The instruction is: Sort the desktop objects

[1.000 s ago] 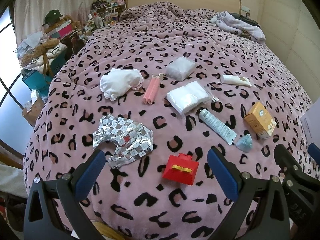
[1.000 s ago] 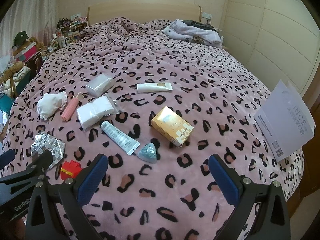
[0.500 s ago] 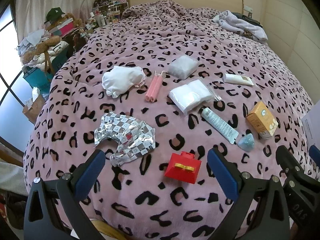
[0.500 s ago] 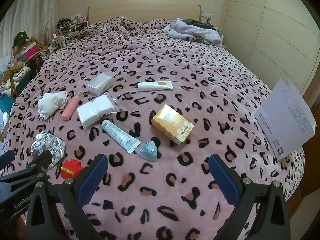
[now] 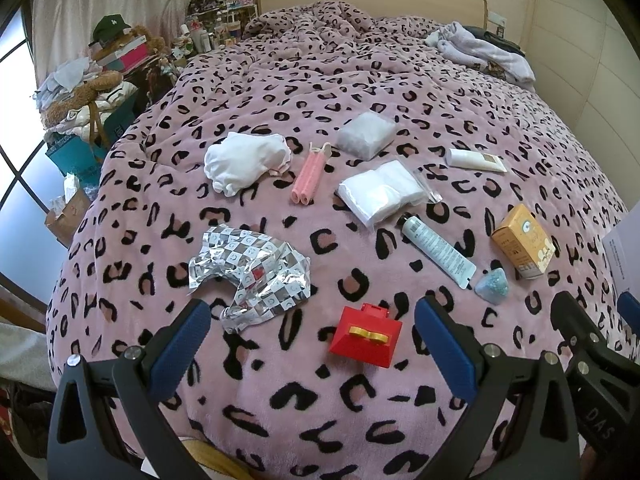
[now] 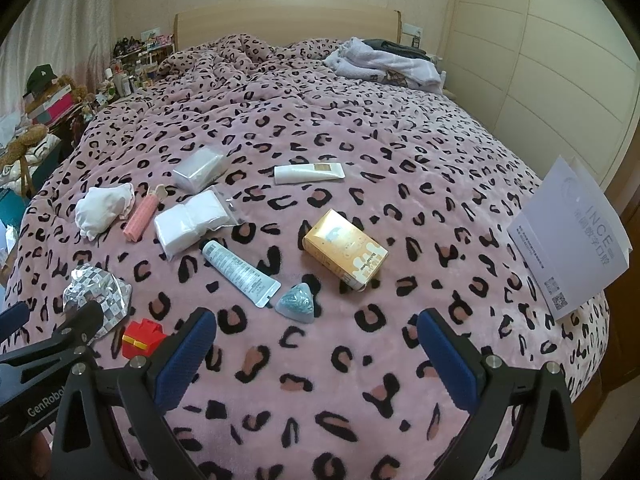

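Desktop objects are spread over a bed [image 5: 360,80] with a pink leopard-print blanket, none held. Left wrist view, by frame position:

- red box [image 5: 366,335] with a gold bow, lower centre, between the left gripper [image 5: 312,340] fingertips but further out, not touched
- crumpled silver foil wrapper [image 5: 250,270], centre left, just up-left of the red box
- white cloth bundle [image 5: 244,160], upper left of the cluster; pink rollers [image 5: 308,178] just right of it
- clear packet [image 5: 366,134] at the top of the cluster; white pads bag [image 5: 380,192] below it
- white tube [image 5: 474,160] upper right, lying flat
- grey-green tube [image 5: 436,250] diagonal at centre right, its flat end near a small teal triangle pouch [image 5: 492,286]
- orange carton [image 5: 522,242] right, lying on its side

Right wrist view: carton [image 6: 344,248] is at frame centre, triangle pouch [image 6: 298,304] just above the gap of the right gripper [image 6: 316,340], and a white leaflet [image 6: 572,232] sits at the right edge on the bed's side.

Both sets of jaws stand wide apart with nothing between the blue pads. Left gripper's arm shows at the lower left of the right view; right gripper's arm shows at the lower right of the left view.

Clutter is piled beside the bed, upper left; folded clothes [image 6: 384,60] lie near the headboard.
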